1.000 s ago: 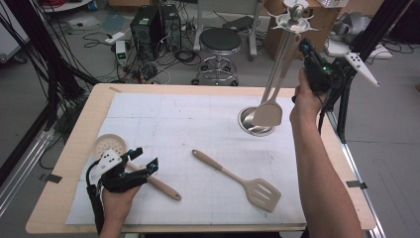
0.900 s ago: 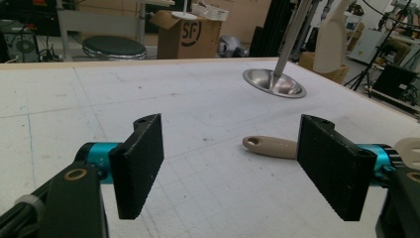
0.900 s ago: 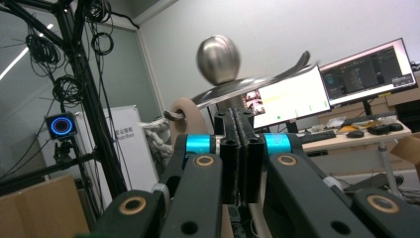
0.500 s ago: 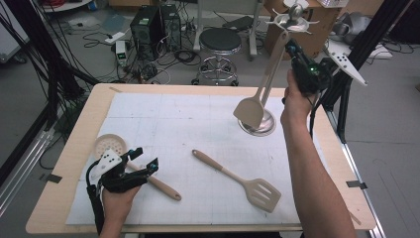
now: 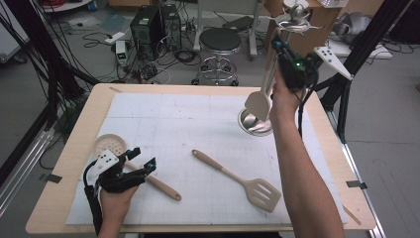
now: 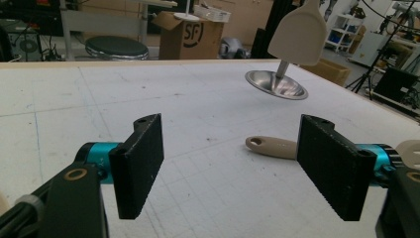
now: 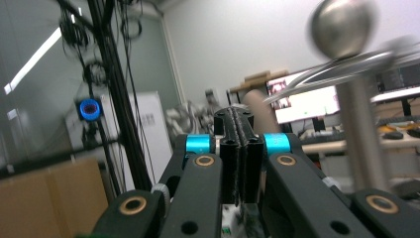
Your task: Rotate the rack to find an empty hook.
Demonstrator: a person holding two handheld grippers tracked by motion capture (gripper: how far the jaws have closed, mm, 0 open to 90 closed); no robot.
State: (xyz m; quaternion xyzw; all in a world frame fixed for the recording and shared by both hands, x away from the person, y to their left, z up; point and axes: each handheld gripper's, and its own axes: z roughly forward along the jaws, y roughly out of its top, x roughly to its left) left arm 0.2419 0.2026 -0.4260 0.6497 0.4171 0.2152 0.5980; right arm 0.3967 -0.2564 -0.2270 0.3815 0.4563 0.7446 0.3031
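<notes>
Jaws of the right gripper are clenched on the beige spatula's handle, lifted above the steel bowl. The left gripper rests released on the counter. Next, I judge, comes carrying the spatula clear and setting it down gently.

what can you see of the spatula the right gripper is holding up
The spatula is beige with a solid, unslotted blade and a straight handle. It hangs nearly upright, blade down, just over the steel bowl at the table's far right; whether they touch is unclear. The right gripper is shut on the handle's upper part.
</notes>
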